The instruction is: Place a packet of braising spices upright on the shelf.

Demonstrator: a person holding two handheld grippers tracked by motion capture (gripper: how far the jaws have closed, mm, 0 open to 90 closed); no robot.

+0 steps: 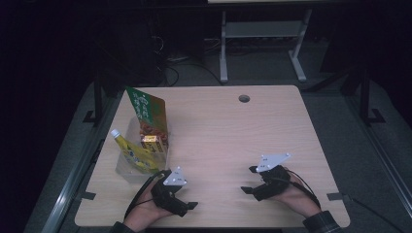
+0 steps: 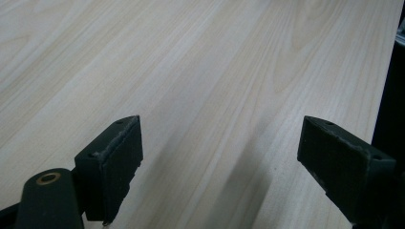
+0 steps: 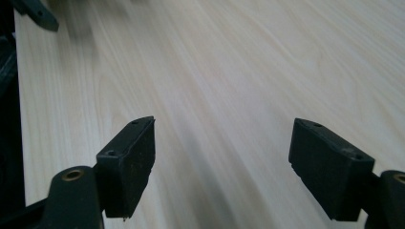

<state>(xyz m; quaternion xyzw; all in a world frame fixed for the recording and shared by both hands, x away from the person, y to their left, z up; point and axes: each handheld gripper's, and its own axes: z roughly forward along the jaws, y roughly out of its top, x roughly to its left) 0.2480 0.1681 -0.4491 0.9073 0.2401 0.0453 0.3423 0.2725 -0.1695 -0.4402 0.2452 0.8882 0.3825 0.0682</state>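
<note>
Both hands low at near edge, left gripper (image 1: 187, 206) and right gripper (image 1: 250, 179) gaping empty; left should approach bin (image 1: 127, 167) from above, square to the yellow pouch (image 1: 133, 154).

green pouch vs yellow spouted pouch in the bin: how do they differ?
The green pouch stands tall at the far end of the clear bin, well above its rim; the yellow pouch sits lower at the near end, tilted left, with a white cap. The green pouch looks larger. Both sit in the bin, untouched.

Both tools (image 1: 182, 194) (image 1: 250, 180) wide open, empty.
</note>
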